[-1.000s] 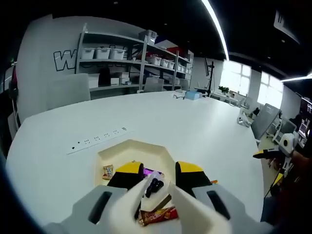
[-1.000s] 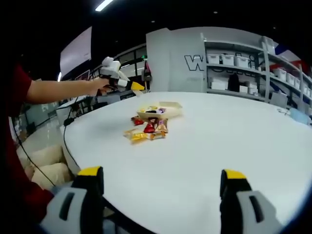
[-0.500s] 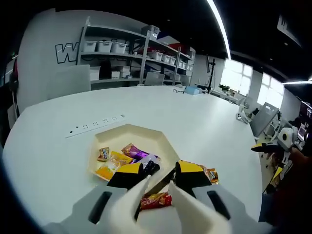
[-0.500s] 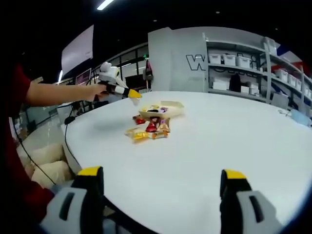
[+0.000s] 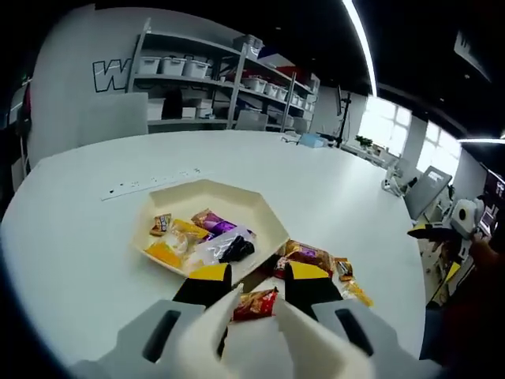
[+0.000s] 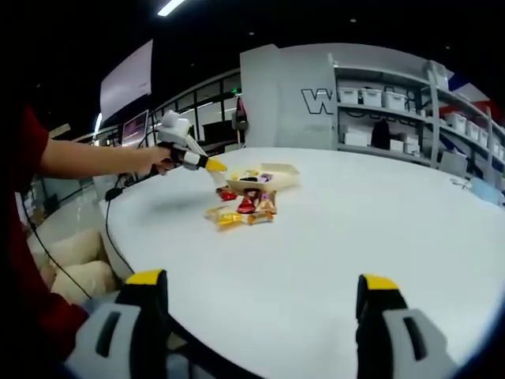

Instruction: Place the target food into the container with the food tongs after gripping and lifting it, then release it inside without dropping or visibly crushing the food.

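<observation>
Room: shelving (image 5: 197, 87) with bins is seen along a grey wall; ceiling strip light overhead.
Table (image 5: 331, 189): white, round-edged; socket strip (image 5: 150, 181) inset.
Tray (image 5: 268, 223): cream, holding wrapped snacks (image 5: 207, 237).
Loose snacks (image 5: 316, 260): beside tray.
Writing: "W" on wall, remainder hidden.
Left gripper (image 5: 256, 278): jaws narrowly parted over red wrapper (image 5: 256, 304), nothing pinched.
Right gripper (image 6: 260, 286): jaws spread wide, empty.

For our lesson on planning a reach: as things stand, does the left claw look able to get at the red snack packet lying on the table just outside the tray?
Probably yes. The red snack packet lies on the bare table between the left claw's tips, near the tray, with nothing in front of it.
</observation>
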Motion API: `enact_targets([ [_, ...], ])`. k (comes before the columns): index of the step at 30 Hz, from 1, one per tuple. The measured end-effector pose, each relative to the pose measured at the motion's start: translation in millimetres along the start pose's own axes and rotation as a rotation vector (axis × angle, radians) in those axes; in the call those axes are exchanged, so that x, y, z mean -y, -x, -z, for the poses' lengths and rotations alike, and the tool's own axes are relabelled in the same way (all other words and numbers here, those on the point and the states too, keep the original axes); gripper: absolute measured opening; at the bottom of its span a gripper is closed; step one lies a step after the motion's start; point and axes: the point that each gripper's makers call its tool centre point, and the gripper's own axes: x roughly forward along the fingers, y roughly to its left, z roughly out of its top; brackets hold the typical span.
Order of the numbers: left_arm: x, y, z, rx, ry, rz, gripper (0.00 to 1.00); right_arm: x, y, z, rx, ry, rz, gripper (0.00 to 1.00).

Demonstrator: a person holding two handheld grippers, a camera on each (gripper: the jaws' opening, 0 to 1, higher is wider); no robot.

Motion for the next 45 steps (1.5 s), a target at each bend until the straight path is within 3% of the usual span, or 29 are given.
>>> enact_targets([
  [17, 0.7, -5.2, 15.8, -0.029, 0.008, -0.004, 0.25, -2.2, 1.3, -1.9, 0.002, 0.005, 0.004, 0.99],
  [36, 12.8, 13.6, 27.6, -0.046, 0.038, 0.019, 0.25, -9.7, -1.3, -2.5, -0.004, 0.02, -0.016, 0.99],
  [45, 16.5, 22.5, 27.5, -0.053, -0.025, 0.019, 0.25, -11.0, -2.4, -4.1, 0.001, 0.022, -0.022, 0.99],
])
